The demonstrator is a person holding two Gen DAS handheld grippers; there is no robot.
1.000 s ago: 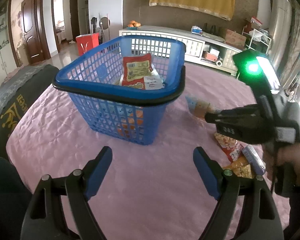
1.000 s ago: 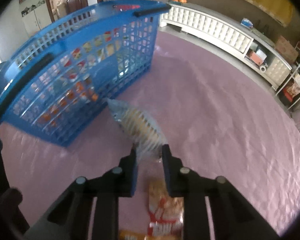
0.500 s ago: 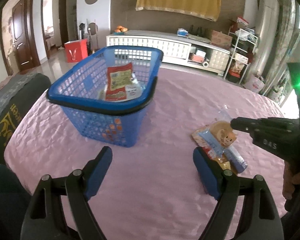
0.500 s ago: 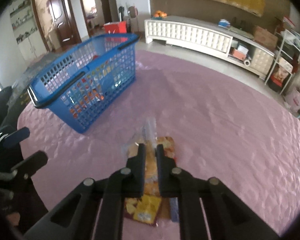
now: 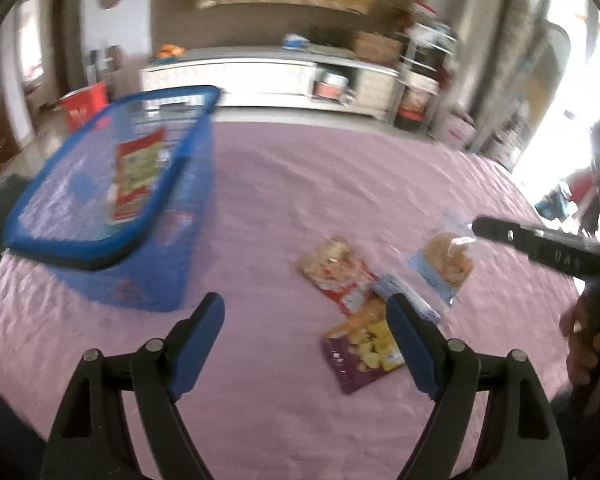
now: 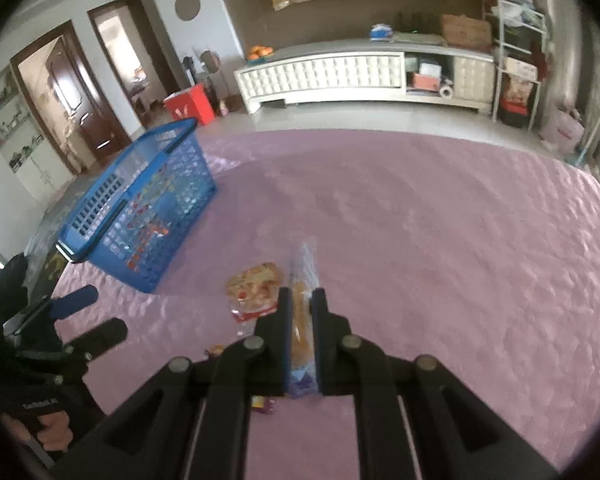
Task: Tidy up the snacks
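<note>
Snacks lie on the pink surface (image 5: 300,208) beside a blue basket (image 6: 140,216): the right hand-held gripper (image 6: 301,300) grips what looks like a clear biscuit packet (image 5: 446,262), while the left hand-held gripper (image 5: 304,312) hangs open, empty.

left wrist: looks forward and down along its fingers (image 5: 204,340) at the bench (image 5: 300,184), near | right wrist: same downward slant, from the other side | shared: blue basket (image 5: 112,248) (image 6: 140,208), loose snack packets (image 5: 336,268) (image 6: 256,288), white sideboard (image 6: 340,72) behind
</note>
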